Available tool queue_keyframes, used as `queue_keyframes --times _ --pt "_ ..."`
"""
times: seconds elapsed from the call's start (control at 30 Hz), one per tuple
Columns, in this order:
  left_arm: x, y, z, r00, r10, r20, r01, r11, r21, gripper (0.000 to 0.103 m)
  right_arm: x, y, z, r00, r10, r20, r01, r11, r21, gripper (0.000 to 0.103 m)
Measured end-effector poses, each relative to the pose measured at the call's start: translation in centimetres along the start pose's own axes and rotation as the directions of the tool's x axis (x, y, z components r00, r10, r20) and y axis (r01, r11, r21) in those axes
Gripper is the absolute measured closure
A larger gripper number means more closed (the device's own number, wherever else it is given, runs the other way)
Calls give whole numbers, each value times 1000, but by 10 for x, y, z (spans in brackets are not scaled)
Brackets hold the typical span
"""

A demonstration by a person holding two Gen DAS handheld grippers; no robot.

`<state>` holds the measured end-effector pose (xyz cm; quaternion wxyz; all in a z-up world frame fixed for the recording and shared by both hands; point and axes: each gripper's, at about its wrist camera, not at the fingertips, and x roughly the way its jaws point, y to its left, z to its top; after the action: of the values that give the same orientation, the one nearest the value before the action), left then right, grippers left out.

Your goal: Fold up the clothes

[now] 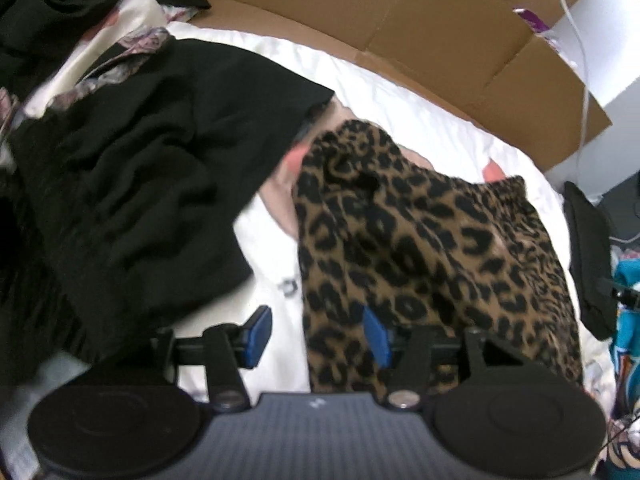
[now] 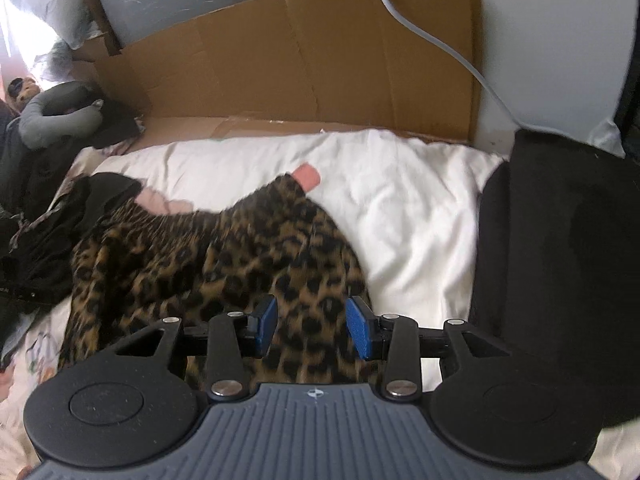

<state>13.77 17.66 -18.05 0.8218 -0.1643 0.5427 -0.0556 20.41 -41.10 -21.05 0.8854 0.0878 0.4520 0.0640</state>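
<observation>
A leopard-print garment (image 1: 420,248) lies crumpled on the white bedding (image 1: 400,100), with a pale pink garment (image 1: 288,168) partly under it. My left gripper (image 1: 316,336) is open, its jaws wide apart over the garment's near left edge and the white sheet. In the right wrist view the leopard garment (image 2: 224,256) spreads to the left and under my right gripper (image 2: 310,328), which is open with its blue pads either side of the cloth, not closed on it. A pink bit (image 2: 306,176) sticks out at the garment's far end.
A black garment (image 1: 140,168) lies heaped to the left, with floral fabric (image 1: 120,56) behind it. Flattened cardboard (image 2: 304,64) stands along the far side of the bed. A black folded item (image 2: 560,248) lies at the right. A grey stuffed toy (image 2: 60,116) sits far left.
</observation>
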Motion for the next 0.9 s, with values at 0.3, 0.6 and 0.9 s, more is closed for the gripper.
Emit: queue_keyframes --times 0.3,0.6,0.9 --pt "-10 -14 -28 997 -49 -60 49 999 7 50 -36 -5 -42 999 15 30 -18 994 108 57" --pt "-13 -19 -64 991 0 -133 16 992 124 51 -47 -13 -77 999 35 -13 -32 984 176 57" --pt "-9 -21 -85 981 -77 -178 102 986 135 53 -55 -21 -107 997 44 -60 -29 972 235 55"
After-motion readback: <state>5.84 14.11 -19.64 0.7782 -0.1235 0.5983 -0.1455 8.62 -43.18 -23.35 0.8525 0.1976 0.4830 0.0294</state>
